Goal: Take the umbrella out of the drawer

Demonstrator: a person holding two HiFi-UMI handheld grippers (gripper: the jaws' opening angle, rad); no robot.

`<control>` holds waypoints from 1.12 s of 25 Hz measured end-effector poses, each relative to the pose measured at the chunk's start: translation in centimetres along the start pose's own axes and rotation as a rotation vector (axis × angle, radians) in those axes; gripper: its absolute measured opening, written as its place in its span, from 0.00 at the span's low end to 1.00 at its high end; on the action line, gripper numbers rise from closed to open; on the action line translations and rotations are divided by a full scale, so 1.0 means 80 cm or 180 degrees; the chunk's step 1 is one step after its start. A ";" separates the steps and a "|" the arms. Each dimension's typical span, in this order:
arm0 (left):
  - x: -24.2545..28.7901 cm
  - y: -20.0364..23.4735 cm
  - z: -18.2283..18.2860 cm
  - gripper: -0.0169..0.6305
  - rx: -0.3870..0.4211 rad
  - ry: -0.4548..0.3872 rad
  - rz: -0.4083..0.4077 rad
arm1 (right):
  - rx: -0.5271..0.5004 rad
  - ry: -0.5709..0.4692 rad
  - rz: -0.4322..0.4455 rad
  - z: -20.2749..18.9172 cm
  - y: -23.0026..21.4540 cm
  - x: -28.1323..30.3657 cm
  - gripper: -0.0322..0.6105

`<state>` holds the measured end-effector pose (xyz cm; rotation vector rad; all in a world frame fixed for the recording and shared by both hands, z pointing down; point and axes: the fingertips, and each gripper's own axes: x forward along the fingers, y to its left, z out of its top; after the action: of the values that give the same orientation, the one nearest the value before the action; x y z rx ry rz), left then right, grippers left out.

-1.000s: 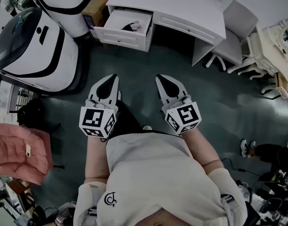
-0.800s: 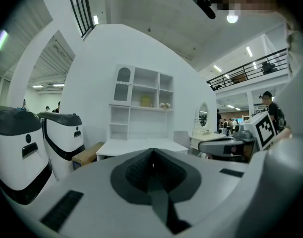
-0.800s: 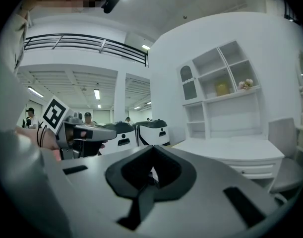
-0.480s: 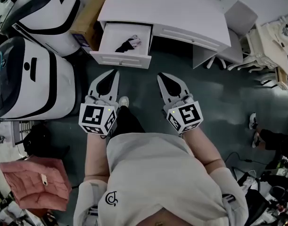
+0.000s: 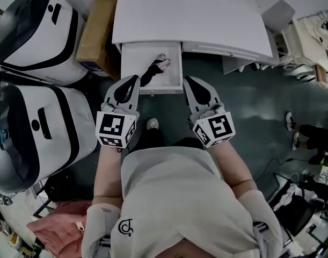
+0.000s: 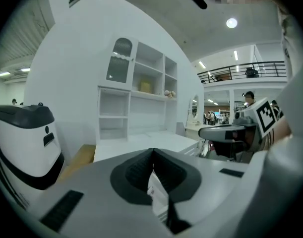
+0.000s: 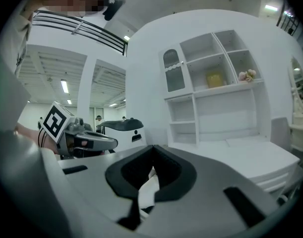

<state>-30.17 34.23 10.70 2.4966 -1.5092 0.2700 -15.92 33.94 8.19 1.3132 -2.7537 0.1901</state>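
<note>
Flanking the far left: two white-and-black machines (image 5: 37,128), one above the other in the frame.
Box (image 5: 99,34): brown cardboard, upper left, between the upper machine and the desk (image 5: 190,18).
Left gripper (image 5: 133,79): jaws pressed together with nothing between them. Its tip is at the lower left corner of the drawer (image 5: 132,58), just beside the dark end of the umbrella (image 5: 153,70).
Drawer: pulled open, upper centre, below the desk's front edge.
Umbrella: folded and dark, lying in the drawer's middle. Its long axis runs diagonally, dark end at lower left, pinkish end pointing to upper right.
Right gripper (image 5: 189,80): jaws closed and empty, tip just right of the drawer's lower right corner.
Desk: white, spanning the top of the frame.
</note>
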 end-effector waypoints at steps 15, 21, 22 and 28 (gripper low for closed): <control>0.154 0.048 -0.135 0.05 0.0005 0.0812 -0.0488 | 0.0052 0.0355 0.0047 -0.090 -0.074 0.102 0.06; 0.235 0.036 -0.216 0.09 -0.0059 0.1358 -0.0605 | 0.0253 0.0469 0.0130 -0.142 -0.137 0.129 0.06; 0.249 0.033 -0.230 0.10 -0.0061 0.1438 -0.0642 | 0.0264 0.0485 0.0135 -0.150 -0.148 0.134 0.06; 0.303 0.028 -0.302 0.42 0.0092 0.1906 -0.0769 | 0.0397 0.0621 0.0135 -0.196 -0.187 0.157 0.06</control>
<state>-22.15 19.26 40.46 2.2842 -0.9604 0.9012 -11.78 17.29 26.45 1.1925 -2.6427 0.4736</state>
